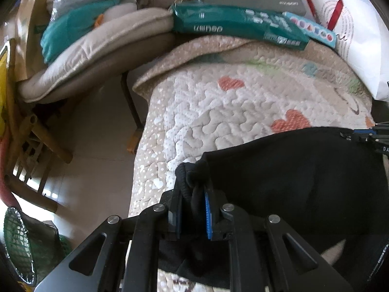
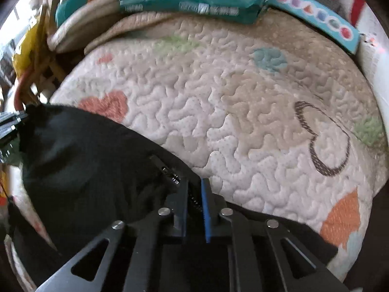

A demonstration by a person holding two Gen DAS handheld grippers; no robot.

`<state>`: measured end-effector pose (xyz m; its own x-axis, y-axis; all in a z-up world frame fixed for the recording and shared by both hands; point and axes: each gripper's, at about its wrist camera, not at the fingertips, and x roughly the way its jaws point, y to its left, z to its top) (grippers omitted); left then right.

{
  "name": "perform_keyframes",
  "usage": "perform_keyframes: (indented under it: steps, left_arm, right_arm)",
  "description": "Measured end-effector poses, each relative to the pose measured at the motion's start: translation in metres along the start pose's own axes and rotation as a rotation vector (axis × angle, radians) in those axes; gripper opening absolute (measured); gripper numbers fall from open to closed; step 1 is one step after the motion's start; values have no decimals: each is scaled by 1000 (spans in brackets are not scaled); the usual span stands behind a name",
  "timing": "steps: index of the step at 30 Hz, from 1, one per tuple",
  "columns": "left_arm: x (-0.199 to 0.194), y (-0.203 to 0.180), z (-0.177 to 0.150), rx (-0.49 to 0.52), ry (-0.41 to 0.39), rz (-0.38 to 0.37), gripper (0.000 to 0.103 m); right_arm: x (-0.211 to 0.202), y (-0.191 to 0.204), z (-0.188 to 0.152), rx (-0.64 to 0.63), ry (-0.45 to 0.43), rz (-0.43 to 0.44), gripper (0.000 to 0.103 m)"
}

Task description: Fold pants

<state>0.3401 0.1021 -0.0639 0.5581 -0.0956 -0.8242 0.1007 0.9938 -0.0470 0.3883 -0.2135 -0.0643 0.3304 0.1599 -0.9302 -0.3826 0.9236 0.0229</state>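
Pants (image 1: 291, 175) pinched by both claws, on quilt (image 1: 218, 102)

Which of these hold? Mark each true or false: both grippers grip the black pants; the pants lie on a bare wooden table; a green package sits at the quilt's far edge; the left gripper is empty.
1. Both grippers grip the black pants: true. The left gripper and the right gripper are each shut on fabric.
2. Bare wooden table: false. The pants lie on a quilted blanket with hearts.
3. Green package at the far edge: true.
4. Left gripper empty: false. It pinches a ribbed hem.
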Motion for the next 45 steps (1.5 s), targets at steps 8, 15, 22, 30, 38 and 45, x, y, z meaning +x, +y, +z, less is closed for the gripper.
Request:
perform_keyframes:
  steps: [8, 15, 22, 30, 38, 45]
  left_arm:
    - [-78, -7, -30, 60, -94, -27, 14]
    - [-134, -13, -101, 122, -116, -30, 14]
    - [-159, -29, -185, 171, -77, -32, 14]
    - [-171, -28, -216, 132, -34, 1, 40]
    - [-223, 11, -236, 7, -46, 1, 52]
    - [-237, 30, -218, -183, -79, -95, 58]
  right_arm:
    - [-84, 30, -33, -8, -121, -73, 8]
    - [-145, 67, -107, -5, -152, -69, 8]
    - [-152, 114, -220, -32, -35, -51, 8]
    - [-128, 143, -283, -63, 83, -80, 13]
    - [-134, 150, -291, -71, 96, -97, 50]
    - [-168, 167, -295, -92, 13, -76, 63]
